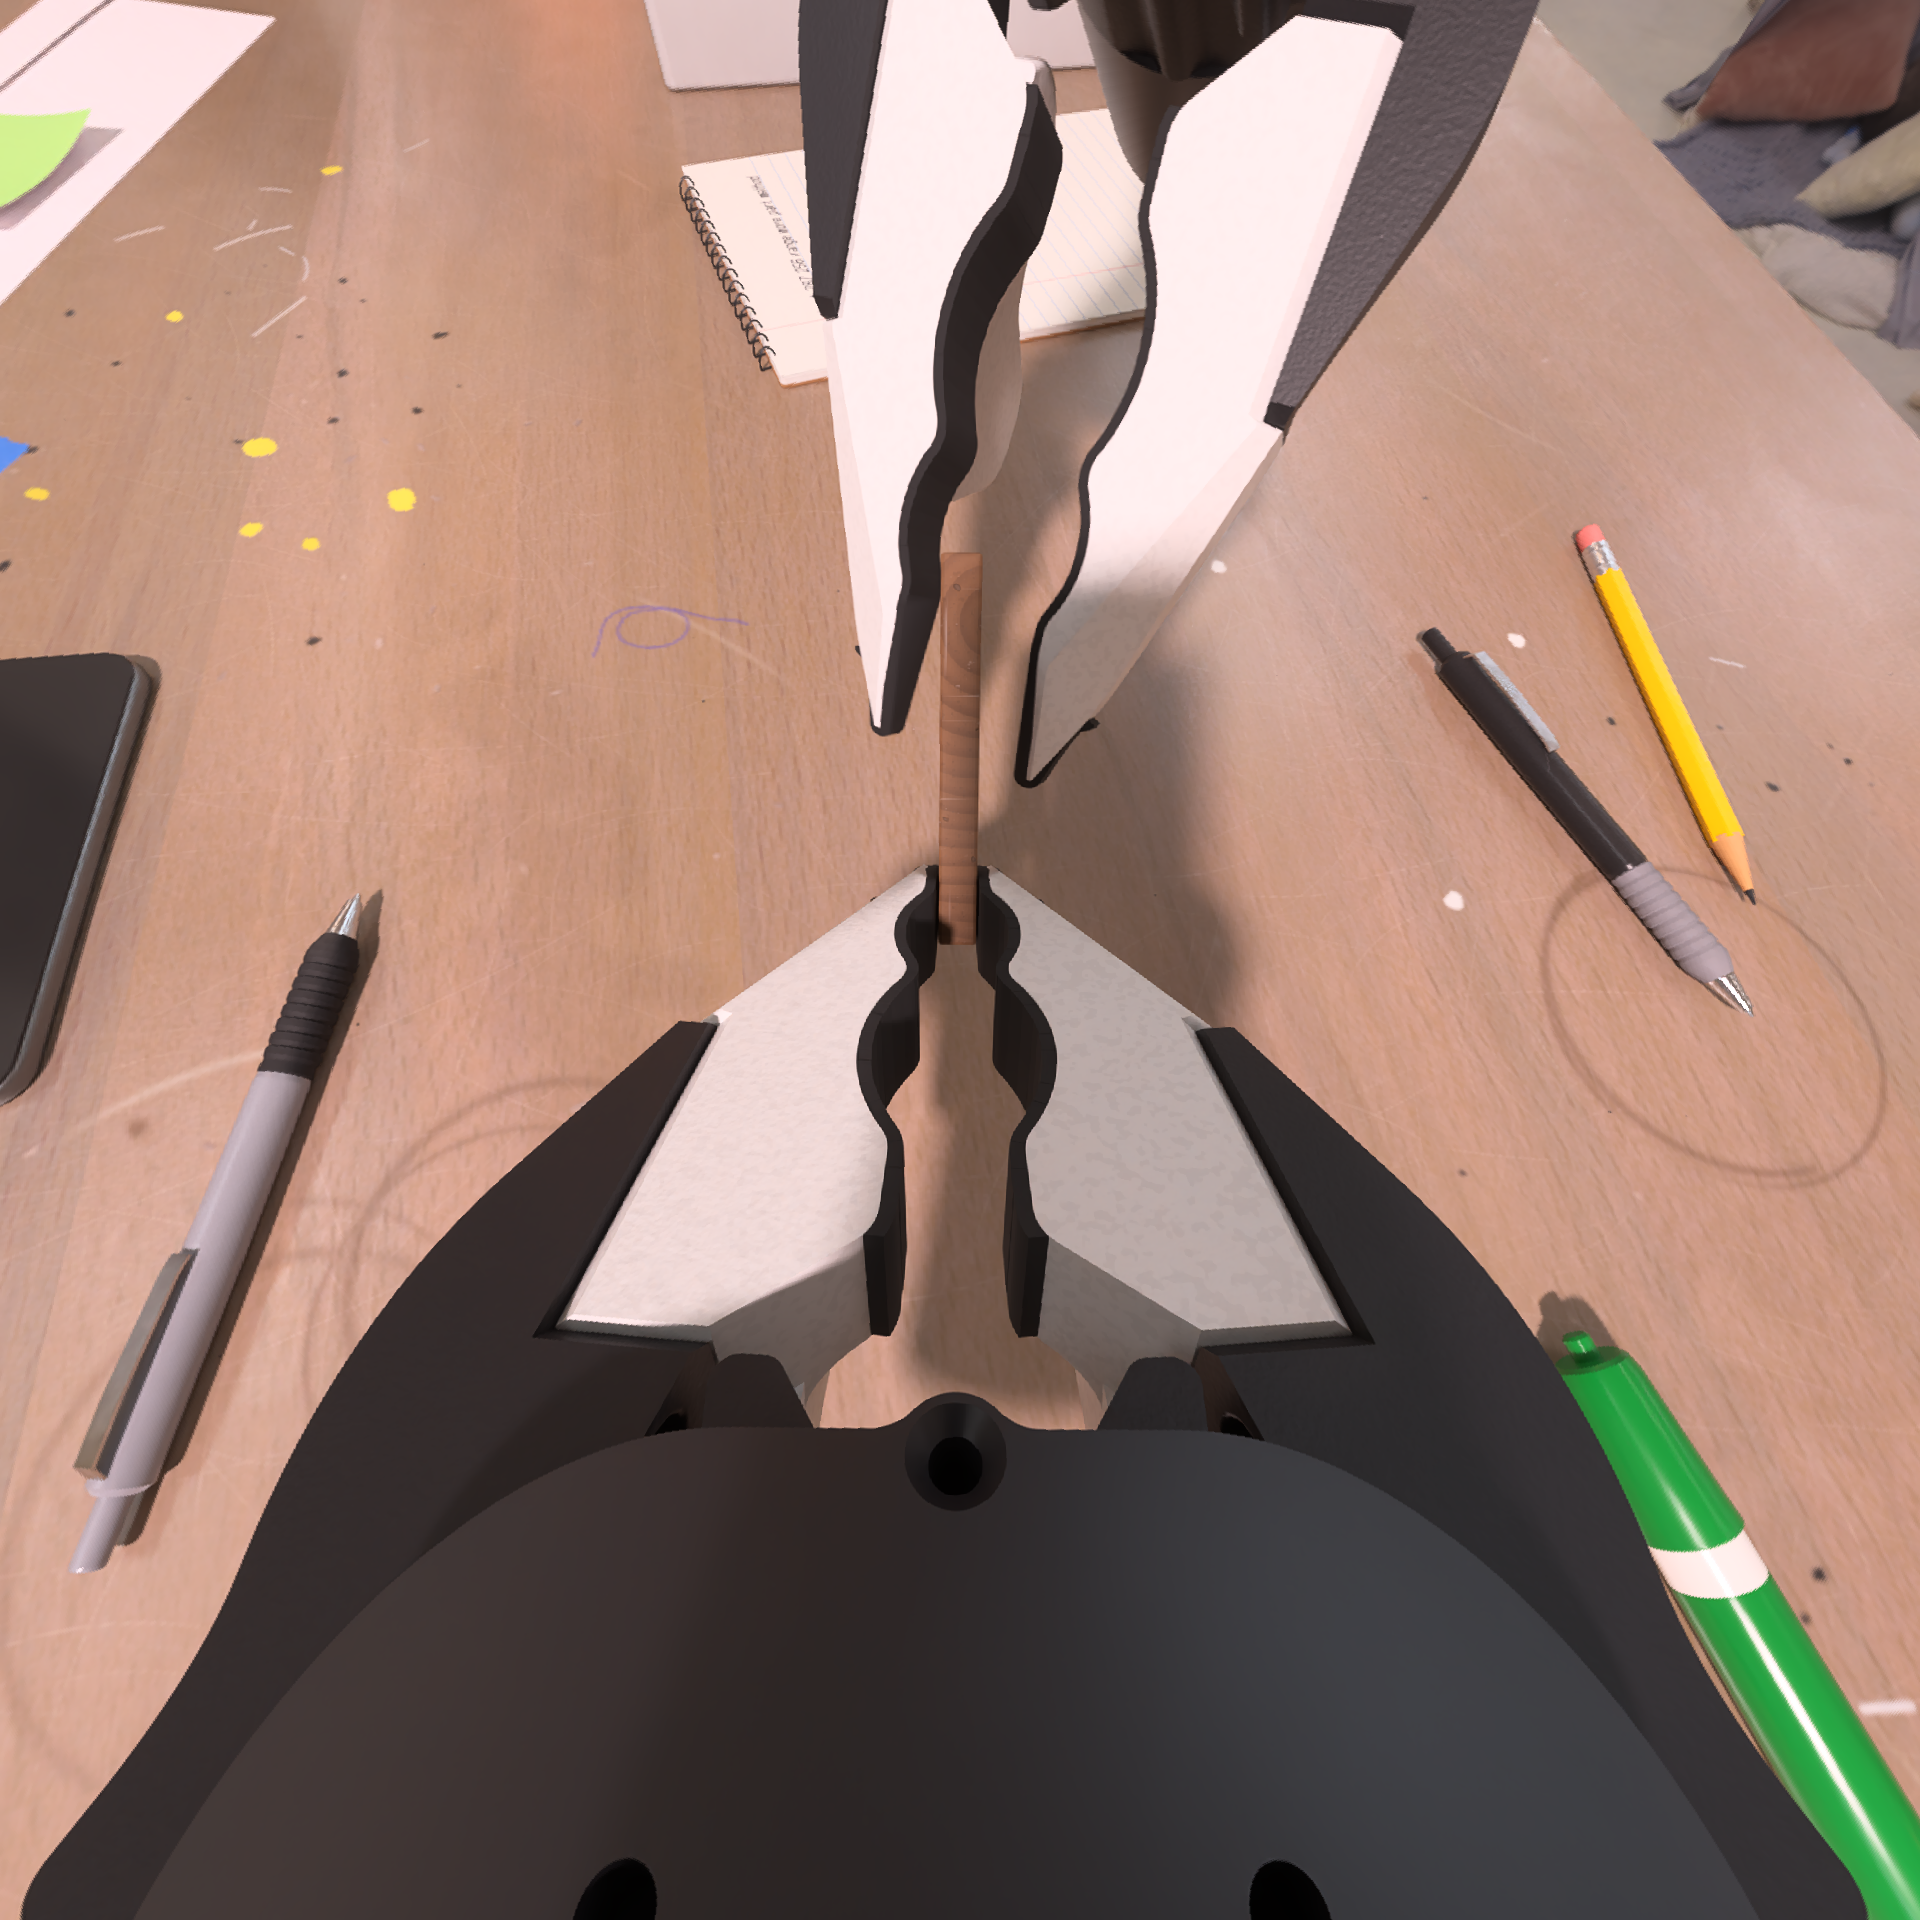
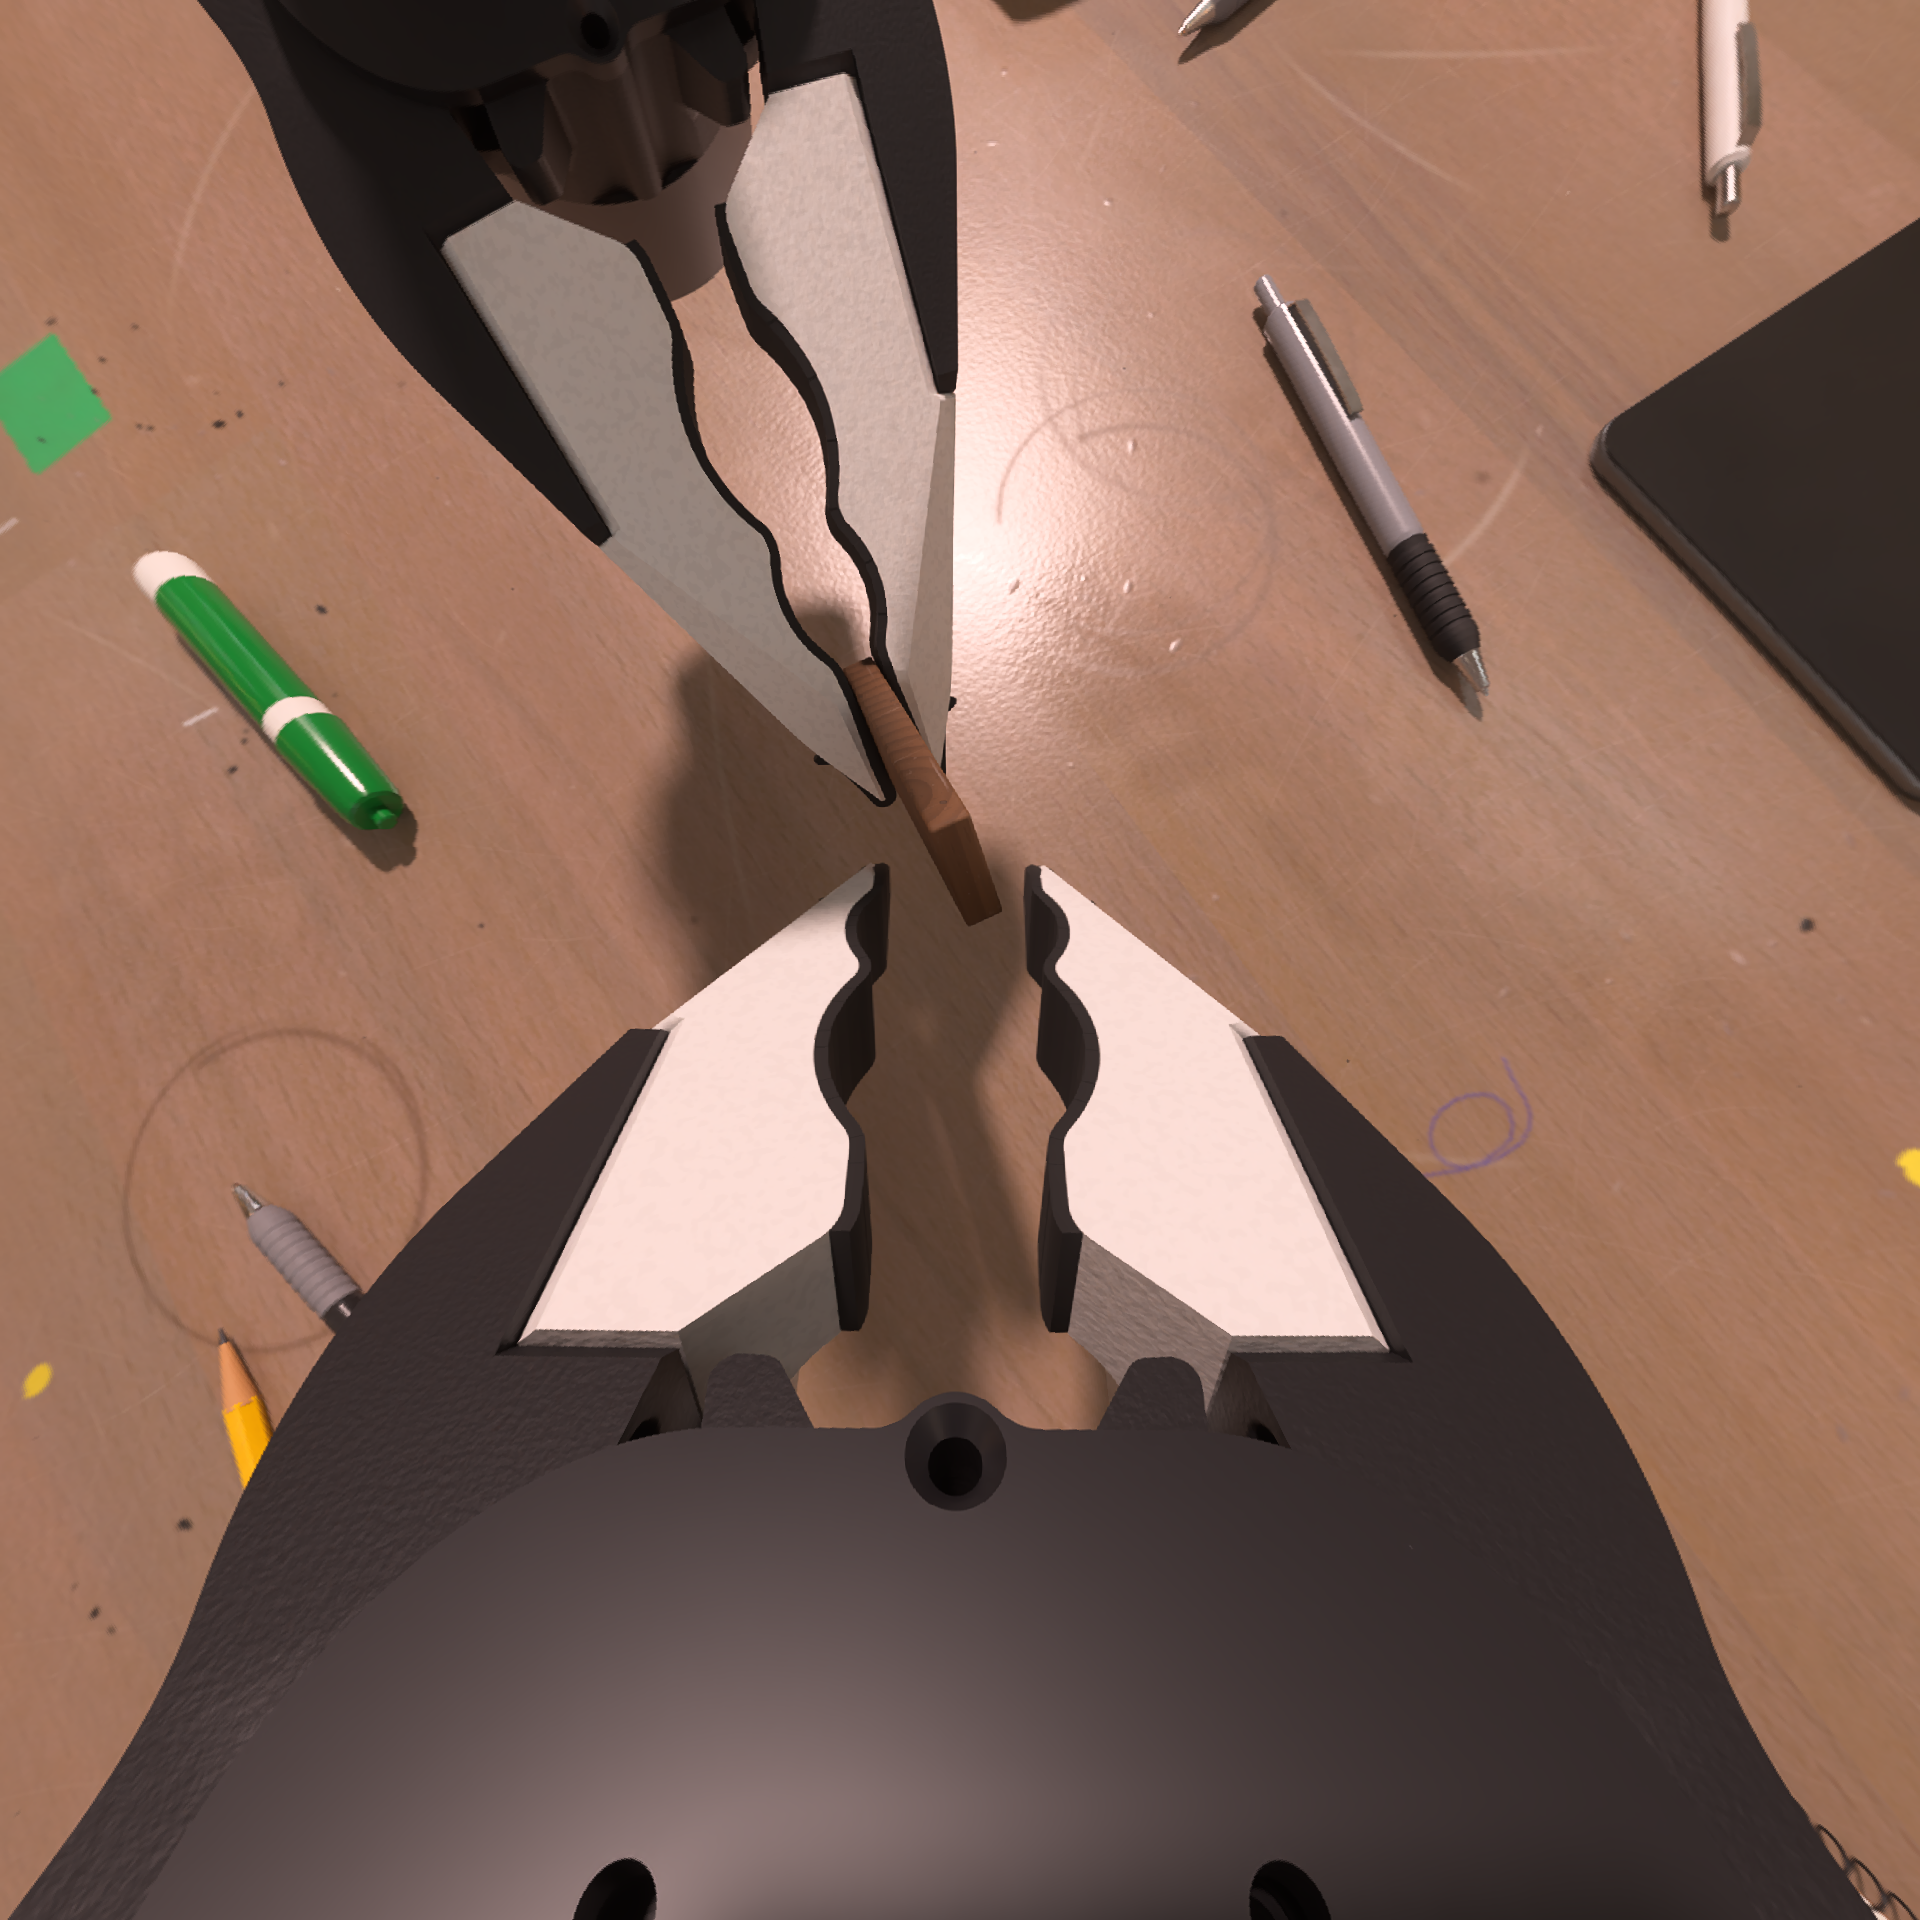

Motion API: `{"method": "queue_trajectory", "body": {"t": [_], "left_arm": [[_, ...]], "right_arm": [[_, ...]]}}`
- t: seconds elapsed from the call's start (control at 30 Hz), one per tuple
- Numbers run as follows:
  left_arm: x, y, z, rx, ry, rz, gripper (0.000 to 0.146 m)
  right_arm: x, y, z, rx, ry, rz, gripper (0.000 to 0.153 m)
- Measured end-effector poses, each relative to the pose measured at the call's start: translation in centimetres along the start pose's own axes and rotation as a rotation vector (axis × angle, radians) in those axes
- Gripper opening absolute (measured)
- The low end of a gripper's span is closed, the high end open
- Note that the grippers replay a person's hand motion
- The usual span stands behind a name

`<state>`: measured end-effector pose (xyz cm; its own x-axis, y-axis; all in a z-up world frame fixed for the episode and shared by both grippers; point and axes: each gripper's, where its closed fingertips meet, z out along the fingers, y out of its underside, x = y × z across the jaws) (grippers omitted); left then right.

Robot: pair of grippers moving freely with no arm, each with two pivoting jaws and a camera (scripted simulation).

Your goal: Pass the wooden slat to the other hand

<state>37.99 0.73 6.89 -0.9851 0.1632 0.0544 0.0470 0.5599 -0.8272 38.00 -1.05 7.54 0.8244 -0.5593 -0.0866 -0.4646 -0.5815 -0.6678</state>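
The wooden slat is a thin brown strip held above the desk. My left gripper is shut on its near end, and the slat points forward from the tips. My right gripper comes in from the top, open, its fingers on either side of the slat's far part without touching it. In the right wrist view, my right gripper is open, and the free end of the slat reaches just between its fingertips. The left gripper pinches the slat's other end there.
On the wooden desk lie a grey pen, a black tablet, a black pen, a yellow pencil, a green marker and a spiral notebook. White paper lies at the far left.
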Motion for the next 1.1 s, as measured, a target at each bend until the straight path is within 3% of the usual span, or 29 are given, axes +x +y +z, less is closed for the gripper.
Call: {"method": "queue_trajectory", "body": {"t": [0.13,0.43,0.63,1.0,1.1], "left_arm": [[0.0,0.0,0.0,0.000,-0.002,0.001,0.006],[-0.2,0.0,-0.1,-0.003,-0.008,0.003,0.006],[-0.2,0.0,-0.1,0.000,-0.011,0.007,0.006],[-0.2,-0.1,-0.1,0.004,-0.012,0.008,0.006],[-0.1,-0.2,-0.1,0.001,-0.014,0.012,0.006]], "right_arm": [[0.1,-0.1,-0.1,-0.004,0.037,-0.016,0.033],[0.3,-0.8,-0.4,0.034,0.070,-0.093,0.035],[0.2,-0.7,-0.4,0.048,0.009,-0.059,0.035],[0.9,-1.1,-0.9,0.070,0.062,-0.060,0.052],[0.5,-1.5,-1.2,0.104,0.045,-0.107,0.050]]}}
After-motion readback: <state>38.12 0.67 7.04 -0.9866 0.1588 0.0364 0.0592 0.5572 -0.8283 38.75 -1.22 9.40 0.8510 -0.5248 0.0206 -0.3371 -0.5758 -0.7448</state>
